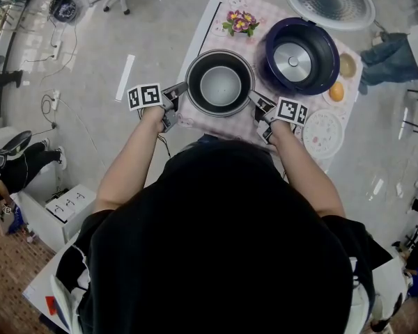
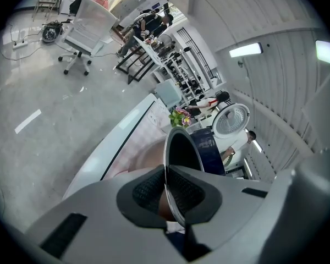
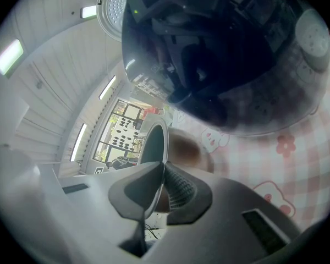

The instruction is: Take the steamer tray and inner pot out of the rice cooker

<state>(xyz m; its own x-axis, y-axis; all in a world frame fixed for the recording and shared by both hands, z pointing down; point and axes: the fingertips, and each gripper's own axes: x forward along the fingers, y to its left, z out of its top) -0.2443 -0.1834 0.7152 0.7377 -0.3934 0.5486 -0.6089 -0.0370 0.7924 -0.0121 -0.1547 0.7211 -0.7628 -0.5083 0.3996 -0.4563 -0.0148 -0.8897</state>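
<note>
Currently: inner pot [image 1: 220,83], out of rice cooker [image 1: 301,54], beside it over the desk [image 1: 207,30]. Left claw [image 1: 183,88] and right claw [image 1: 253,96] clamped on opposite sides of its rim. Handling: hold level, lower evenly, release together.

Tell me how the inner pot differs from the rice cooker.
The inner pot is grey metal; the rice cooker is dark blue. The inner pot is clamped at its rim by the left tongs and right tongs; the rice cooker stands untouched. Both are round and open-topped.
</note>
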